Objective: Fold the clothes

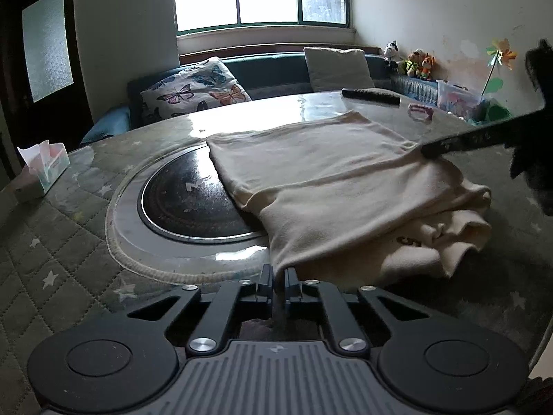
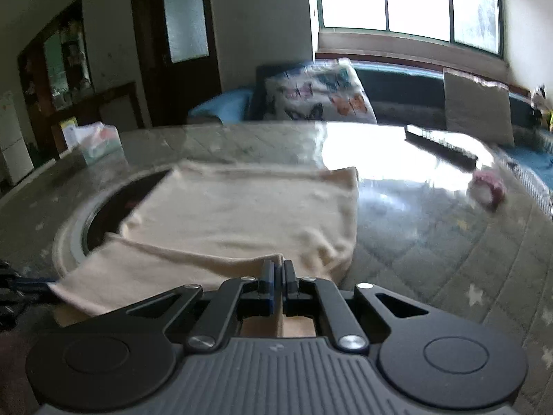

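Note:
A cream garment (image 1: 328, 180) lies partly folded on the quilted round table (image 1: 69, 235), with bunched layers at its right end. In the left wrist view my left gripper (image 1: 278, 275) is shut on the garment's near corner, and the cloth runs down between the fingers. My right gripper (image 1: 428, 150) reaches in from the right, its dark tip on the garment's far right edge. In the right wrist view the right gripper (image 2: 279, 269) is shut on the near edge of the garment (image 2: 242, 214), with a thin fold pinched between its pads.
A black round hotplate (image 1: 186, 200) is set in the table, half under the garment. A tissue box (image 1: 45, 169) stands at the left. A black remote (image 1: 371, 96) and a pink scrunchie (image 1: 420, 112) lie at the far side. A sofa with cushions (image 1: 197, 88) runs behind.

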### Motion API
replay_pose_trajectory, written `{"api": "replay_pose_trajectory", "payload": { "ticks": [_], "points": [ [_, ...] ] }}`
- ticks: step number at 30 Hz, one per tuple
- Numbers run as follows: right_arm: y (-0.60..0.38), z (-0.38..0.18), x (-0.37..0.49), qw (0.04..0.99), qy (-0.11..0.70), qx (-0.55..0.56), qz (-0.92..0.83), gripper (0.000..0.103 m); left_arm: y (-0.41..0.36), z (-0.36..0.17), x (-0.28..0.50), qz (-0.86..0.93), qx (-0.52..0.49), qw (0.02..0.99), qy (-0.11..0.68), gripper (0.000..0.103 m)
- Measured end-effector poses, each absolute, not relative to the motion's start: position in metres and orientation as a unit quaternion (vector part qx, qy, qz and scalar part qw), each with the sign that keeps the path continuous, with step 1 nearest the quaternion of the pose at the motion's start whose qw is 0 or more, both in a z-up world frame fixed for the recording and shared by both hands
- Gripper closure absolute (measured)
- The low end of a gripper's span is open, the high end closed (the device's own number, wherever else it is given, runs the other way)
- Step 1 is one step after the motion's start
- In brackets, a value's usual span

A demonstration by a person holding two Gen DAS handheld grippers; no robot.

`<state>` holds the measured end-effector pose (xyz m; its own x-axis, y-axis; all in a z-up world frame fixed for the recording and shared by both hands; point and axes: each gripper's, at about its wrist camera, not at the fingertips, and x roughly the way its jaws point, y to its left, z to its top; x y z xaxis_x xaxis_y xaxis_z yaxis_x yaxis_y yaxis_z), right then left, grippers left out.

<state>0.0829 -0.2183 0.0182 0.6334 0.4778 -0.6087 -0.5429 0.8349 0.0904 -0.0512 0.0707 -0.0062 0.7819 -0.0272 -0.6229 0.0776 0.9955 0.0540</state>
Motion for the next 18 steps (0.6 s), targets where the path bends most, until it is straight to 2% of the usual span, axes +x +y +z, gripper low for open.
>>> {"api": "replay_pose_trajectory", "payload": {
  "ticks": [4,6,14,18],
  "points": [
    [-0.221,0.004,0.089,0.897,0.340,-0.048,0.278,0.095,0.075,-0.004,-0.054,-0.032,0.039,0.942,0.332,0.096],
    [-0.227,0.012,0.084,0.901,0.329,-0.049,0.277,0.094,0.078,0.003,-0.056,-0.034,0.041,0.943,0.329,0.093],
    [-0.225,0.023,0.061,0.891,0.310,-0.070,0.325,0.094,0.089,0.032,-0.056,-0.023,0.043,0.954,0.296,0.093],
    [-0.222,0.004,0.060,0.880,0.339,-0.082,0.322,0.094,0.091,0.037,-0.047,-0.018,0.045,0.956,0.290,0.093]
  ]
}}
